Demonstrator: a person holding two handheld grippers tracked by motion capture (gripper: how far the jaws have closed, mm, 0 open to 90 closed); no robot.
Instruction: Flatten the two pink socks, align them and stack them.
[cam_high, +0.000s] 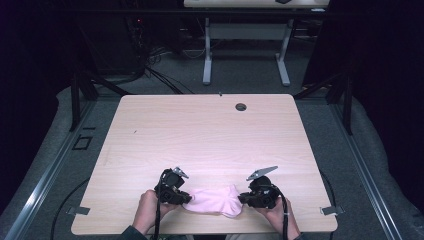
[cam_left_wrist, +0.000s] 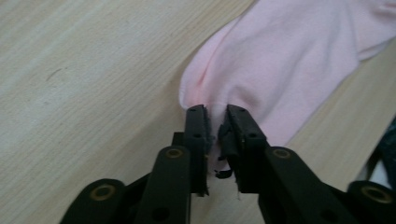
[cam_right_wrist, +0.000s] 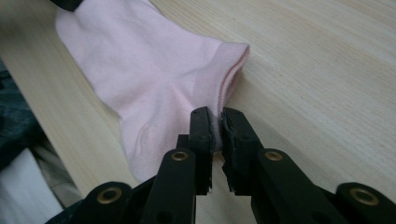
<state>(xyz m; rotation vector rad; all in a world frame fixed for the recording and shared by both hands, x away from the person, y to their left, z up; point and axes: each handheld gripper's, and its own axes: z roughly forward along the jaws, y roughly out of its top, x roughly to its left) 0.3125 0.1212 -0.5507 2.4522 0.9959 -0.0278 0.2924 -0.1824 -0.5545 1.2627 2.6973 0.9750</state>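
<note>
Pinching the pink sock (cam_high: 216, 199) at both ends near the table's (cam_high: 200, 135) front edge: my left claw (cam_high: 186, 198) nips the toe end, jaws nearly together with fabric between; my right claw (cam_high: 243, 198) grips the cuff the same way, sock lying flat between them.

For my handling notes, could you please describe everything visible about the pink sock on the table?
The pale pink knitted fabric sock lies flat and slightly rumpled near the front edge of the light wooden table. It looks soft and stretchy, with a ribbed cuff at one end. The left tongs pinch one end and the right tongs pinch its cuff end, with cloth between each pair of jaws.
</note>
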